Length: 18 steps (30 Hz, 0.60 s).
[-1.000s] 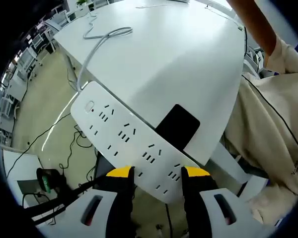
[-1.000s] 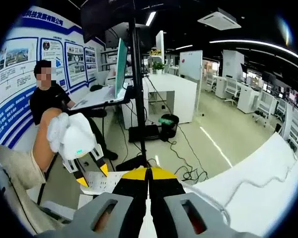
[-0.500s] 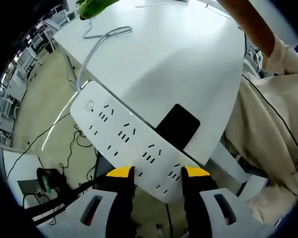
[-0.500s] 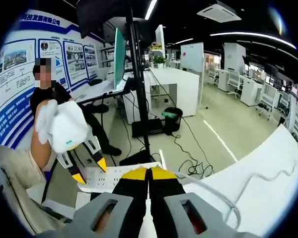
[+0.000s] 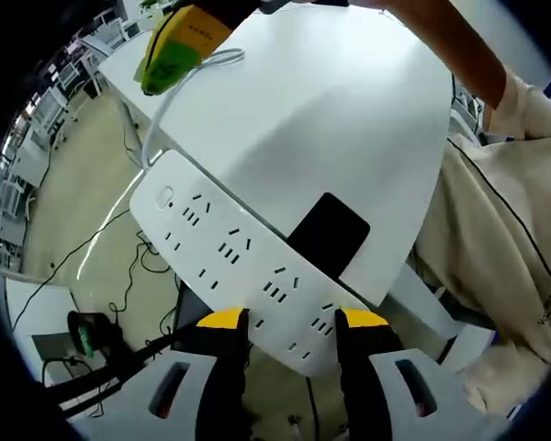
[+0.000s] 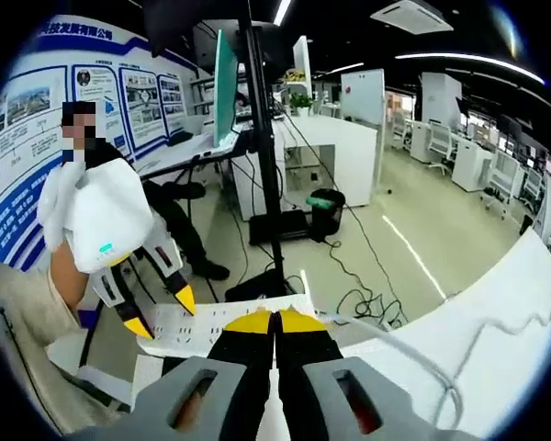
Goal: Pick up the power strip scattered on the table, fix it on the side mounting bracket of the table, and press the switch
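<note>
The white power strip (image 5: 225, 253) lies along the table's side edge, its near end between my left gripper's (image 5: 294, 319) yellow-tipped jaws, which are shut on it. Its round switch (image 5: 166, 195) is at the far end, and its grey cable (image 5: 179, 78) runs over the white table (image 5: 331, 119). A black bracket (image 5: 329, 232) sits behind the strip at the table edge. My right gripper (image 5: 174, 50) enters at the top, above the cable. In the right gripper view my right gripper (image 6: 276, 322) is shut and empty, just above the power strip (image 6: 216, 326), which the left gripper (image 6: 162, 314) holds.
A person's beige sleeve (image 5: 505, 239) is at the table's right. Cables (image 5: 119, 276) trail on the floor below. A seated person (image 6: 101, 161), a monitor on a black stand (image 6: 262, 138) and white desks (image 6: 340, 161) lie beyond the table (image 6: 459, 340).
My right gripper has come down into the left gripper view from the top, toward the cable and the strip's switch end. The left gripper and strip have stayed put.
</note>
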Each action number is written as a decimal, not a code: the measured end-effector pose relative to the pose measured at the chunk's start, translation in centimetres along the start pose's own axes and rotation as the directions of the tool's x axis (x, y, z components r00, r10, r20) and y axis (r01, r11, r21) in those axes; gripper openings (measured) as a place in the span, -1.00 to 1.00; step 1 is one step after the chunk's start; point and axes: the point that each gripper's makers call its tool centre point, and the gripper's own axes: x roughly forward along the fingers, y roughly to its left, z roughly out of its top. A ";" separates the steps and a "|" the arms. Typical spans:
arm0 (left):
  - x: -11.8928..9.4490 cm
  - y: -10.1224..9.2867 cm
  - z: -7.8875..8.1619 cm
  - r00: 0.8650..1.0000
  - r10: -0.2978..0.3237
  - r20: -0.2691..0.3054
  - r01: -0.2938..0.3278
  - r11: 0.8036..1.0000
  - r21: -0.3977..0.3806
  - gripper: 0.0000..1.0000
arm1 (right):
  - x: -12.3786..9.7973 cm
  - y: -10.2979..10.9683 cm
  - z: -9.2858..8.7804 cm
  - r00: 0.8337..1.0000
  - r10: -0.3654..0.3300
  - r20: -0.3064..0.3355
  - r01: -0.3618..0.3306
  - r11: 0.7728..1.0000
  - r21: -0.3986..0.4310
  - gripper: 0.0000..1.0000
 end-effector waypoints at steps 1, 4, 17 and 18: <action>0.0 0.0 0.0 1.000 0.000 0.000 0.000 1.000 0.000 -0.15 | 0.2 0.0 -0.1 1.000 -0.001 -0.004 0.000 1.000 -0.003 -1.00; 0.0 0.0 0.0 1.000 0.000 0.000 0.000 1.000 0.002 -0.15 | 0.6 0.3 -0.2 1.000 0.007 -0.009 -0.007 1.000 -0.006 -1.00; 0.0 0.2 0.0 1.000 -0.001 0.004 0.001 1.000 0.005 -0.15 | 2.5 0.5 -0.8 0.999 0.007 -0.042 -0.008 1.000 -0.020 -1.00; 0.0 0.2 0.0 1.000 -0.002 0.004 0.002 1.000 0.004 -0.15 | 2.6 0.4 -0.9 0.999 0.007 -0.044 -0.008 1.000 -0.021 -1.00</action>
